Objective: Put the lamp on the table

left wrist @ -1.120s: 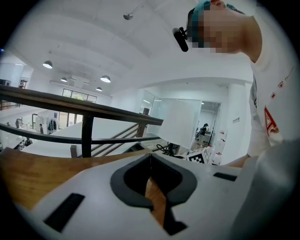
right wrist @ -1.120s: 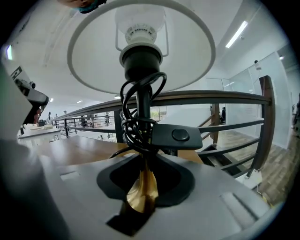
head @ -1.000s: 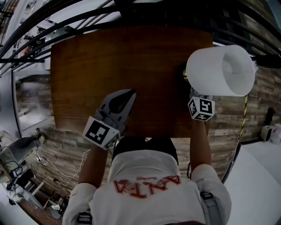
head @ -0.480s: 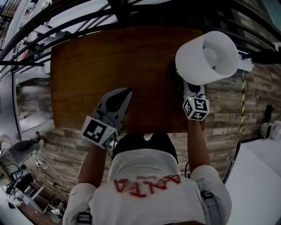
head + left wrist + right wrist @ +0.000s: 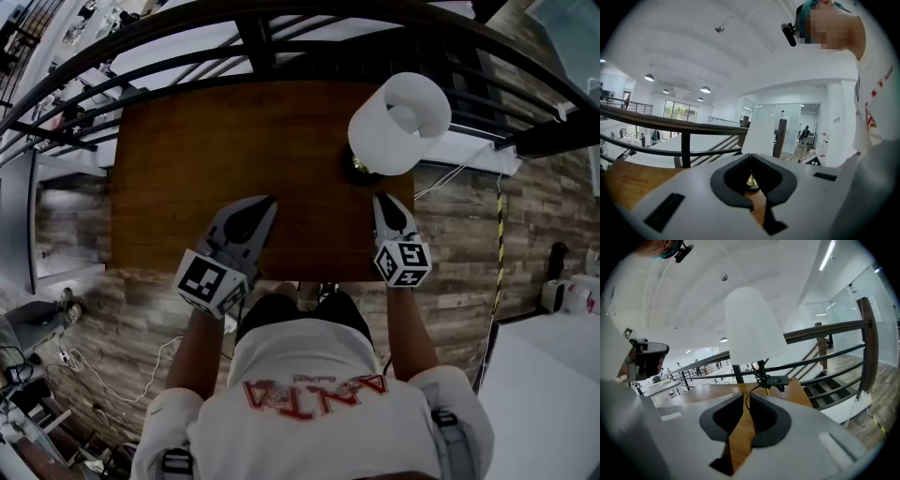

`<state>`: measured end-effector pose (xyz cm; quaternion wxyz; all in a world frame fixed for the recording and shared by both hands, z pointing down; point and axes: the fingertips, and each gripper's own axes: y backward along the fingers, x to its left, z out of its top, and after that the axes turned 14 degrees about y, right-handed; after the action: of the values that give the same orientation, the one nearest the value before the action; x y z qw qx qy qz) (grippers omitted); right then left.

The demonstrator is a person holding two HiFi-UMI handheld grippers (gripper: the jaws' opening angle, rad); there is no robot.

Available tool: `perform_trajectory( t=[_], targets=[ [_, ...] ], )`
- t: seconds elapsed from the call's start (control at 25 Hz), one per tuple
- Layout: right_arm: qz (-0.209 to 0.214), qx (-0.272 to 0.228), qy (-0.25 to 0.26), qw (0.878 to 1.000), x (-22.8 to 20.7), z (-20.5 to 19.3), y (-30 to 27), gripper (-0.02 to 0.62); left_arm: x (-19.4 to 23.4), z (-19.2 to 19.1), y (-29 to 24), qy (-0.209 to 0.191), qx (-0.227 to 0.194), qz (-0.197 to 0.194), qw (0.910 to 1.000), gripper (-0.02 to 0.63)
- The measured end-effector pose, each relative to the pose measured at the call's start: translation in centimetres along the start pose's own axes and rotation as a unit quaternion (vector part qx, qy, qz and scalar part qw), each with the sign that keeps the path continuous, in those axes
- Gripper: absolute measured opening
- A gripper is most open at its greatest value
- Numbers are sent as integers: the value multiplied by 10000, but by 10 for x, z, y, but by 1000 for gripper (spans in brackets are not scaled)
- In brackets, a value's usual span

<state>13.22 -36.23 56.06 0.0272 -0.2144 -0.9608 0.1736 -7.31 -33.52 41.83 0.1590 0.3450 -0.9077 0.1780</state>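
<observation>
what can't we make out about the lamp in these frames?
- Base of lamp: head view, shade covers most of it.
- Base's contact with table: right gripper view, right hand-held gripper blocks it.
- Left gripper view: left hand-held gripper leaves only a sliver of base.

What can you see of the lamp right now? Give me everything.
The lamp has a white, slightly tapered shade, a thin dark stem and a round brass-coloured base. A black cord with an inline switch hangs by the stem. The lamp stands upright on the wooden table, near its far right corner, beside the railing. The right gripper sits just short of the base, jaws slightly apart, not touching it.
</observation>
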Motion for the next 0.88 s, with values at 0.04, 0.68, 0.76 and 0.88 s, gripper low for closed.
perform_trajectory(
  t=[0.04,0.68,0.76,0.88],
  targets=[
    [53,-50,19,10000,3,7,7,42,-7,2,3,-9,-51,1,10000,9],
    [554,-1140,649,9898,18,167,100,3,-103,64,52,-402,-1147,343,9920,9],
    [524,-1372,704,9866,20,187,119,3,-111,67,58,-396,-1263,402,9904,9],
    [583,-1641,835,9812,25,214,142,3,-122,72,61,-441,-1343,419,9891,9]
  ],
)
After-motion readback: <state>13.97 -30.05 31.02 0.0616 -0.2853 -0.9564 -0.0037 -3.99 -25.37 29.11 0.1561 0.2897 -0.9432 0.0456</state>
